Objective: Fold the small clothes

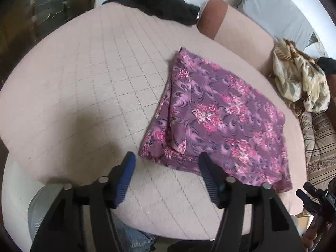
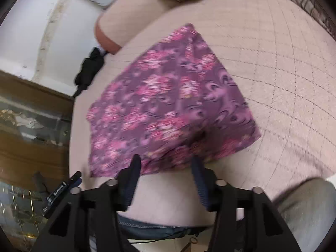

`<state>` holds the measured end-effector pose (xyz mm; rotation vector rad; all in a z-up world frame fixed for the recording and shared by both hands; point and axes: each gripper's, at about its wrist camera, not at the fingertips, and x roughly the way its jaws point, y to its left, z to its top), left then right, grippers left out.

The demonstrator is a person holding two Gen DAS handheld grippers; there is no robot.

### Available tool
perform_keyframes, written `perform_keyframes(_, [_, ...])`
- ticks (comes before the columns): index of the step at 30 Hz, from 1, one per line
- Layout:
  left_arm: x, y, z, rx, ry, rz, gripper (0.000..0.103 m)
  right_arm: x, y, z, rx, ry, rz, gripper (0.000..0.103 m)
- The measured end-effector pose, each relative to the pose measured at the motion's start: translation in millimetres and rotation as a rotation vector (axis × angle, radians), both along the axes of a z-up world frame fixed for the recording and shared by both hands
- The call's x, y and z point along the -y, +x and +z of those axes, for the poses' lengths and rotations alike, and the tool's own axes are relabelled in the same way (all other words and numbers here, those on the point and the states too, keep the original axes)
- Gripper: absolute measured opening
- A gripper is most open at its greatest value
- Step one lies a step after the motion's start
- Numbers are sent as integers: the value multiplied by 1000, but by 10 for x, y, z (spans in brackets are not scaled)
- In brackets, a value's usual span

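Both the left gripper (image 1: 167,163) and right gripper (image 2: 166,166) hang with jaws spread wide and grasping nothing, just at the near hem of the purple floral fabric garment (image 1: 220,113), which lies partly folded on the pale pink quilted bed cover (image 1: 94,88). To fold cleanly, each should probably pinch one near corner, lifting evenly. No containers show; a cream patterned cloth heap (image 1: 302,82) lies well apart.
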<state>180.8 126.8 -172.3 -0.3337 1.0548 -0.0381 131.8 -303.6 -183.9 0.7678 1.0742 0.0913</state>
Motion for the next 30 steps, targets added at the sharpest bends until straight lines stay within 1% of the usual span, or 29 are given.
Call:
perform_keyframes(1, [-35, -19, 45, 8, -8, 7, 71, -53, -41, 71, 15, -1, 9, 61])
perform_keyframes(3, [-91, -6, 98, 14, -11, 23, 74, -174, -113, 206, 41, -10, 32, 65])
perform_keyframes(6, [-212, 83, 111, 3, -39, 53, 74, -377, -157, 357, 73, -21, 75, 67])
perform_keyframes(10, [-238, 302, 10, -33, -58, 30, 74, -577, -166, 464, 96, -22, 116, 69])
perform_keyframes(14, [-157, 515, -182, -72, -38, 2, 74, -714, -77, 469, 90, -24, 145, 69])
perform_keyframes(16, [-103, 608, -309, -100, -52, -5, 74, -754, -22, 443, 82, -26, 153, 69])
perform_keyframes(19, [47, 706, -502, -131, -84, -47, 74, -804, 96, 381, 66, -35, 163, 69])
perform_keyframes(20, [91, 711, -535, -126, -86, -53, 74, -816, 139, 359, 58, -37, 164, 69])
perform_keyframes(21, [143, 703, -551, -107, -63, -54, 73, -829, 188, 338, 52, -37, 166, 69])
perform_keyframes(23, [214, 670, -566, -75, -25, -57, 49, -861, 294, 302, 42, -35, 174, 69])
perform_keyframes(24, [207, 658, -575, -71, -32, -58, 20, -890, 378, 282, 35, -36, 183, 69])
perform_keyframes(25, [178, 635, -607, -69, -98, -69, 14, -915, 453, 271, 32, -35, 191, 69])
perform_keyframes(26, [133, 603, -622, -56, -147, -56, 14, -941, 524, 268, 30, -34, 200, 69])
perform_keyframes(28, [72, 552, -609, -29, -179, -39, 12, -1031, 713, 280, 28, -35, 227, 69])
perform_keyframes(30, [57, 504, -521, 21, -193, -35, 11, -1158, 959, 291, 27, -25, 278, 69])
